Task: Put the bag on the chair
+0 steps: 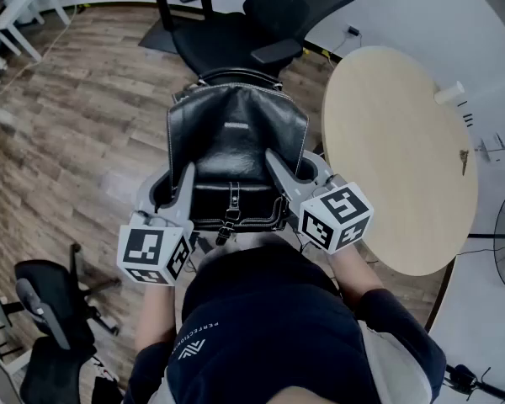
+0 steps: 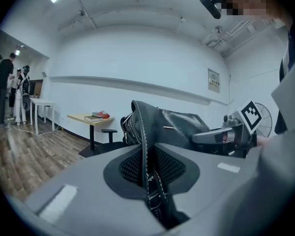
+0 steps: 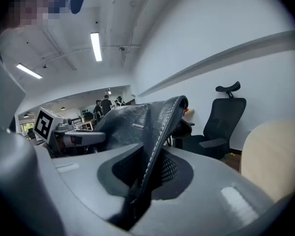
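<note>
- Bag [image 1: 236,146], black leather with white stitching and a buckled front strap, is hanging at frame centre, just below the black chair [image 1: 236,36] at the top.
- Left gripper [image 1: 188,179] is clamping its left edge.
- Right gripper [image 1: 273,160] is clamping its right edge.

The black leather bag [image 1: 236,150] with white stitching hangs upright in the air, its flap down, just before the seat of the black mesh office chair [image 1: 223,45].
</note>
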